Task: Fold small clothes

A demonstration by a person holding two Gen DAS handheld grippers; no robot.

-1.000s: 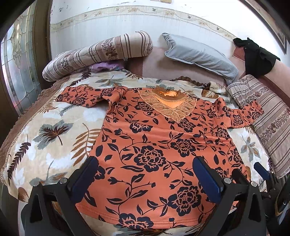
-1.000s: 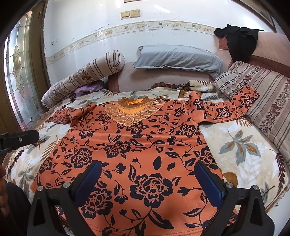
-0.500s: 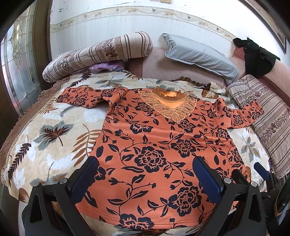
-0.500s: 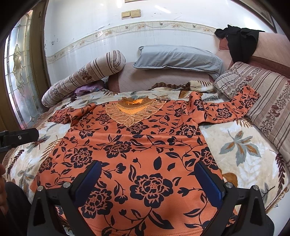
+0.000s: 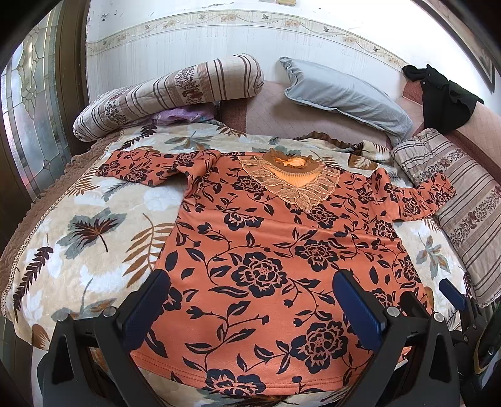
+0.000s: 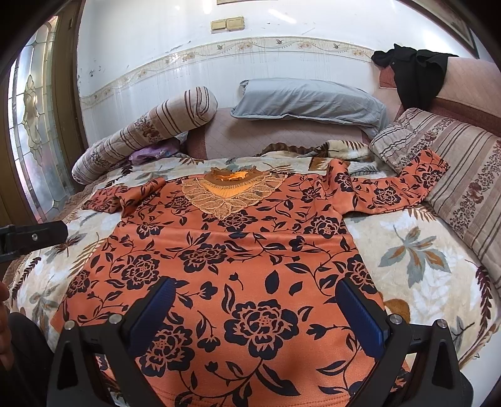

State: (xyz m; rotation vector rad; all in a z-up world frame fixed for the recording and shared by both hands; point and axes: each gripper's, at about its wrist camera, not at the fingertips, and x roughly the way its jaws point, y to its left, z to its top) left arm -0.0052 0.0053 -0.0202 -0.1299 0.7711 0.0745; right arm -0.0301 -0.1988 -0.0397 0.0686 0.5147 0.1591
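Shirt (image 5: 275, 266) lies flat on the bed (image 5: 87, 225), collar far, hem nearest both grippers. Left gripper (image 5: 250, 310) and right gripper (image 6: 260, 316) hover above the hem, fingers wide apart, holding nothing.

My bedroom corner, daylight coming in from the left.

I face a white wall (image 6: 150, 62) with a floral border strip (image 6: 281, 43) and a pair of yellowed switches (image 6: 227, 24). To my left stands a leaded glass door (image 6: 34, 131) in a dark wooden frame. The bed wears a leaf-print blanket (image 5: 87, 225); at its head lie a striped bolster (image 5: 175, 90) and a grey pillow (image 5: 341, 94) against a pink padded headboard (image 6: 266, 134). A striped cushion (image 6: 463, 175) sits at the right, and a black cloth (image 6: 413, 72) hangs over the pink side.
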